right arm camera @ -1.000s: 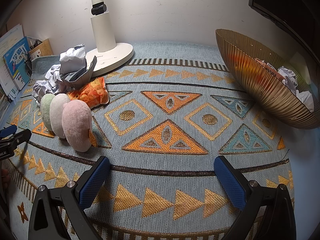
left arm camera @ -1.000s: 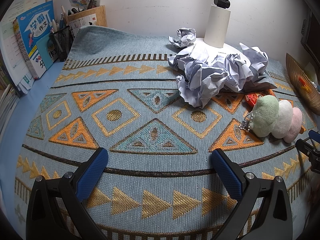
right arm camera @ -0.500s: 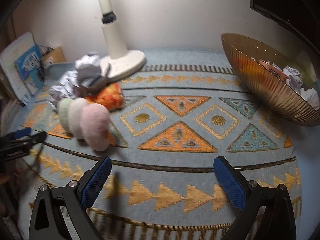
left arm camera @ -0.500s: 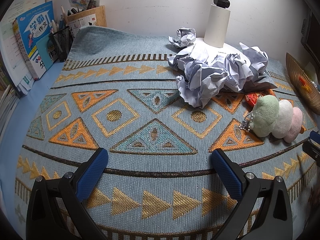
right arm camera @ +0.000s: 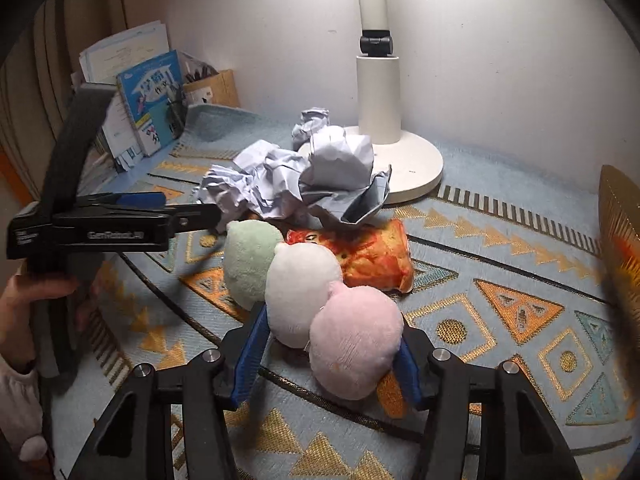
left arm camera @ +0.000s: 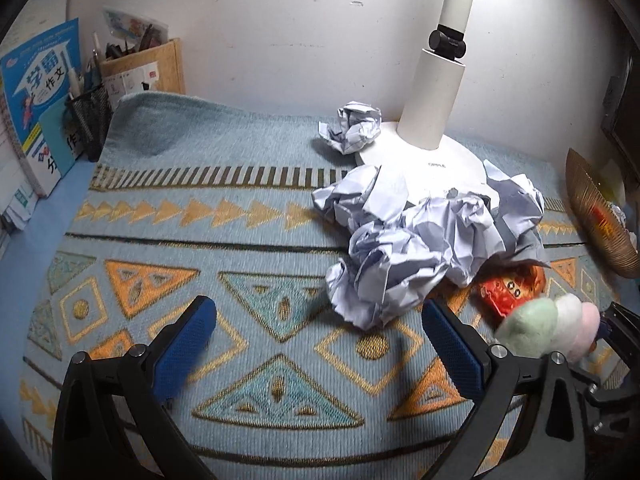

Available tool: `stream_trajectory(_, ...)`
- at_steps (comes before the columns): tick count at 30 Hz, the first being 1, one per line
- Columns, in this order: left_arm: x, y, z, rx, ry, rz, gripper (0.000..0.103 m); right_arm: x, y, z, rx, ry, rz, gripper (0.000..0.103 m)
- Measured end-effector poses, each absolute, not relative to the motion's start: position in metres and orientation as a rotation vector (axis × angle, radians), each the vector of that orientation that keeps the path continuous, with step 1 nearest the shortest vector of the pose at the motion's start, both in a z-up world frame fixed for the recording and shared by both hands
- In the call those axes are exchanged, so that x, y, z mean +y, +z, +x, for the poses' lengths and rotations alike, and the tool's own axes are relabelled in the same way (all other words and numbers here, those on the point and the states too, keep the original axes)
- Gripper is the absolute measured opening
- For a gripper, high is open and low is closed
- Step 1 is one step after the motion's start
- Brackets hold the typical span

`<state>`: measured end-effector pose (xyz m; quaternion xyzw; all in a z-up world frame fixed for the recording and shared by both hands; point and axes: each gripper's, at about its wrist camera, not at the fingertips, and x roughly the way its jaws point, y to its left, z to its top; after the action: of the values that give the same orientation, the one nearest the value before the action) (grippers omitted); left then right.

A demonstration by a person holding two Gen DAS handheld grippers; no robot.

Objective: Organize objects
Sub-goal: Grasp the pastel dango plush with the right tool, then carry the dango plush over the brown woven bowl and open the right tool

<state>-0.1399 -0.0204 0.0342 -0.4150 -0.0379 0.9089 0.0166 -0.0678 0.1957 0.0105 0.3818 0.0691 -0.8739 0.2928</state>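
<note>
one blue woven geometric-patterned mat against a white wall; three-ball green-white-pink plush toy pinched by right gripper; left gripper spread wide.

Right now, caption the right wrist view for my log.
Right gripper straddling the plush toy, left gripper hovering near crumpled paper.

White wall, patterned rug

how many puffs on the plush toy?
3, in a row: green puff at the far end, white puff in the middle, pink puff nearest, sitting between the right claw's fingers. Nothing appears hidden.
</note>
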Motion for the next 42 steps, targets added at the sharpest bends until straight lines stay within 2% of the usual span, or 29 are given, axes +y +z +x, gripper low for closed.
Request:
stream_trajectory(2, -0.018, 0.033, -0.149, -0.156, 2.806, -1.291, 0.101, 0.201, 0.011, -0.064, 0.142, -2.322, 1.005, 0.056)
stream_trajectory(4, -0.017, 0.028, -0.158, -0.226, 2.73, -1.277, 0.075, 0.205, 0.014, -0.059, 0.102, -2.325, 0.968, 0.056)
stream_trajectory(5, -0.016, 0.026, -0.162, -0.26, 2.688, -1.271, 0.056, 0.207, 0.016, -0.058, 0.086, -2.326, 0.953, 0.056)
stream_trajectory(7, -0.013, 0.026, -0.164, -0.244, 2.687, -1.243, 0.039, 0.208, 0.017, -0.056, 0.059, -2.327, 0.94, 0.056)
stream_trajectory(17, -0.021, 0.04, -0.124, -0.263, 2.717, -1.15, 0.039, 0.23, 0.02, -0.05, -0.066, -2.298, 0.942, 0.056)
stream_trajectory(23, -0.002, 0.068, -0.105, -0.117, 2.76, -1.048, 0.039, 0.247, 0.035, -0.044, -0.135, -2.311, 0.919, 0.056)
stream_trajectory(26, 0.015, 0.092, -0.104, -0.099, 2.753, -0.955, 0.039, 0.267, 0.055, -0.044, -0.153, -2.361, 0.88, 0.056)
stream_trajectory(31, 0.068, 0.135, -0.122, -0.092, 2.676, -0.824, 0.039, 0.328, 0.101, -0.062, -0.212, -2.527, 0.822, 0.056)
stream_trajectory(36, 0.154, 0.172, -0.145, -0.031, 2.54, -0.698, 0.039, 0.405, 0.155, -0.076, -0.239, -2.767, 0.73, 0.056)
stream_trajectory(42, 0.264, 0.167, -0.174, -0.001, 2.333, -0.718, 0.039, 0.487, 0.172, -0.096, -0.302, -2.985, 0.805, 0.057)
